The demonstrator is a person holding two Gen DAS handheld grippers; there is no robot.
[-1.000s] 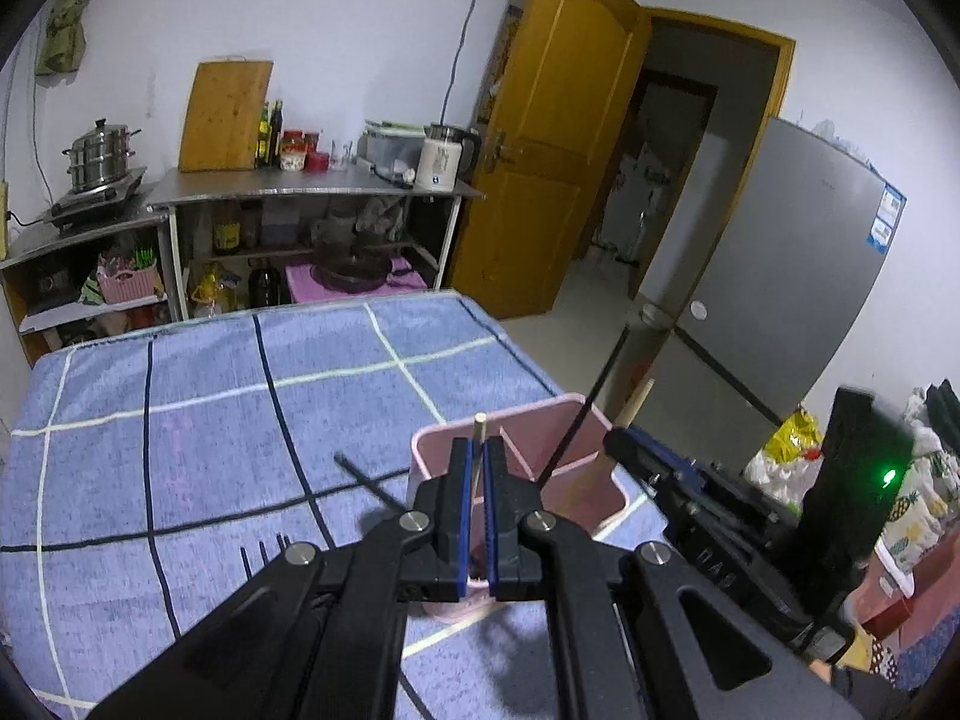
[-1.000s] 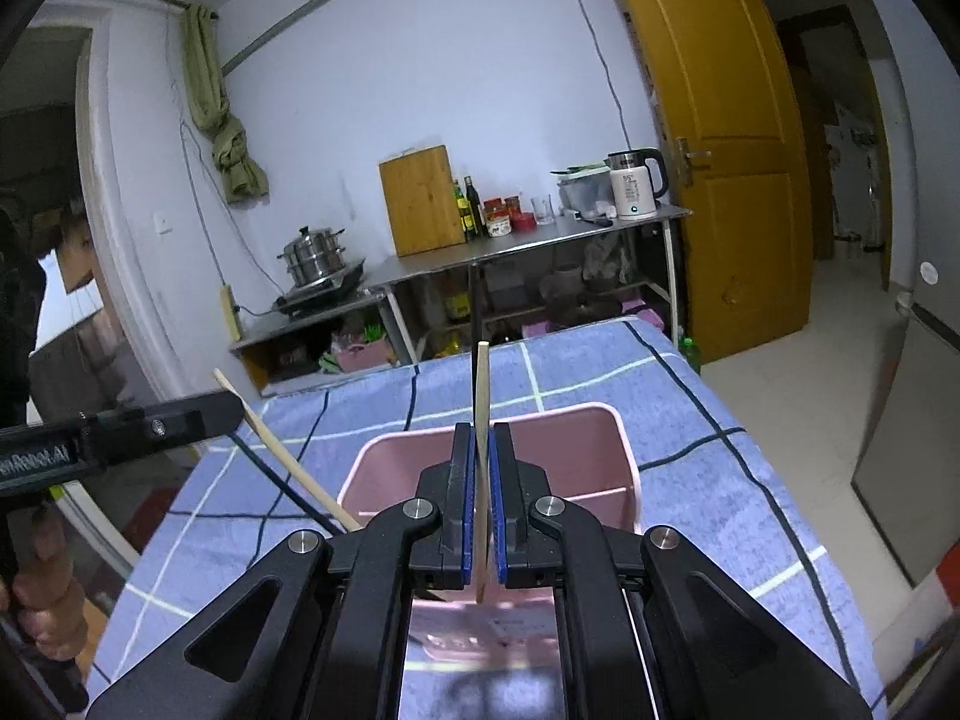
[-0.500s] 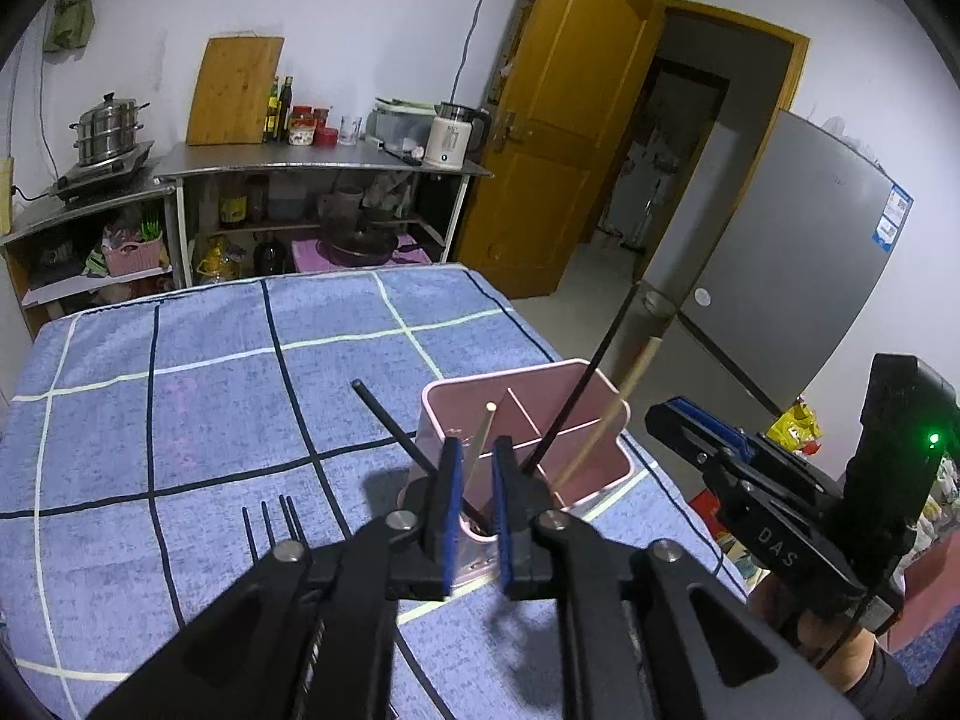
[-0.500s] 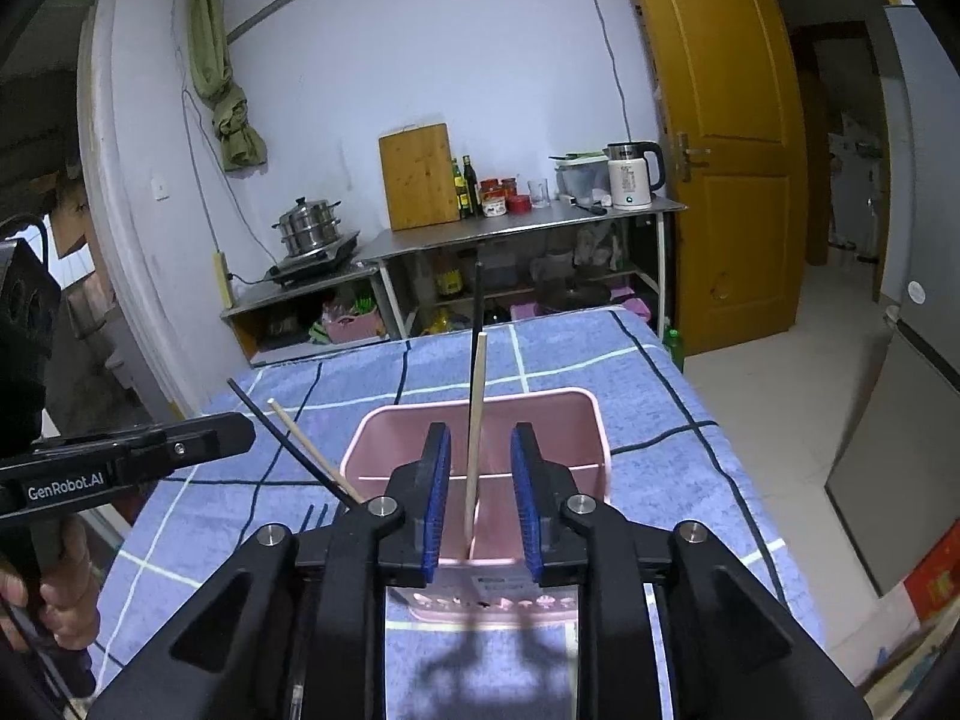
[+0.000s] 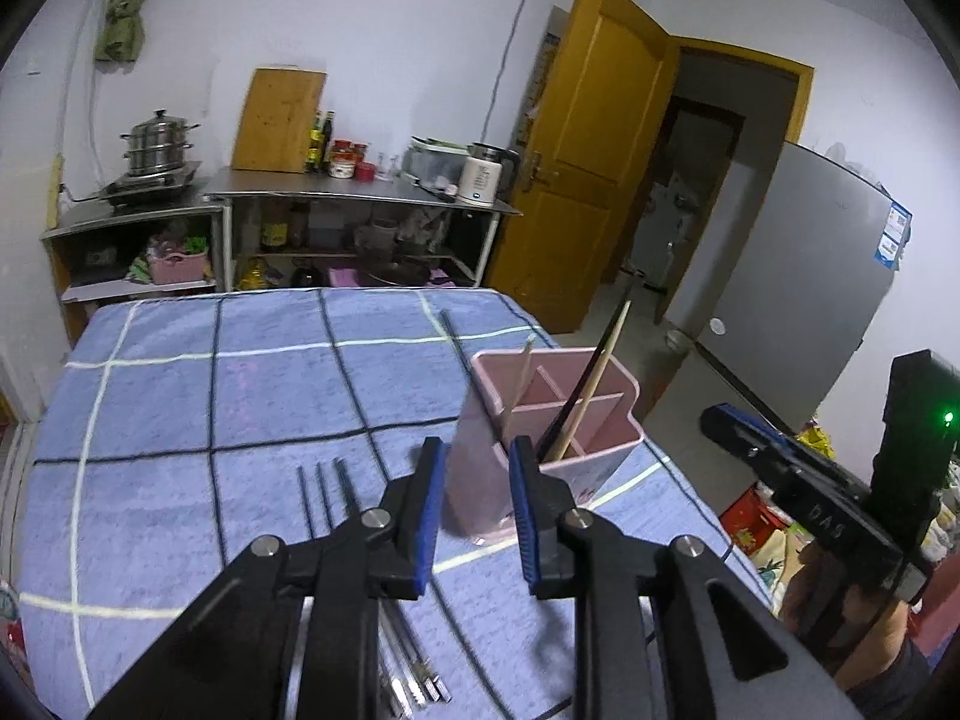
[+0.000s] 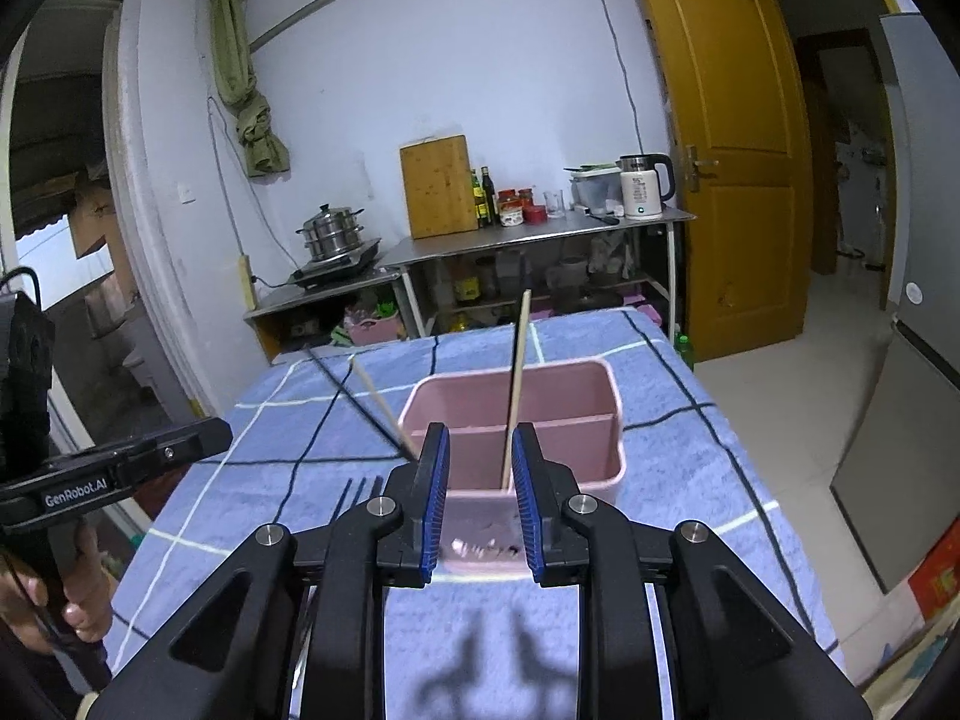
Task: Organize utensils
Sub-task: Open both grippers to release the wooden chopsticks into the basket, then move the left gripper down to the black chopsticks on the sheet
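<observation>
A pink divided utensil holder [image 5: 591, 387] [image 6: 591, 387] stands on the blue checked cloth near the table's right edge. Wooden chopsticks [image 5: 521, 373] [image 6: 517, 378] and black ones [image 5: 573, 393] lean inside it. My left gripper [image 5: 477, 504] is open and empty, just short of the holder's near corner. My right gripper [image 6: 480, 498] is open and empty in front of the holder, with a wooden chopstick standing free just beyond its jaws. Dark forks [image 5: 321, 495] [image 6: 354, 495] lie on the cloth left of the holder.
The table [image 5: 180, 396] is covered with a blue cloth. Metal utensil handles [image 5: 414, 669] lie under my left gripper. A steel counter with a kettle [image 6: 642, 192], pot and cutting board stands behind. A yellow door and grey fridge [image 5: 798, 276] are at the right.
Both grippers opened, letting go of the wooden chopsticks, which now stand in the pink holder. Both grippers drew back and up from the holder.
</observation>
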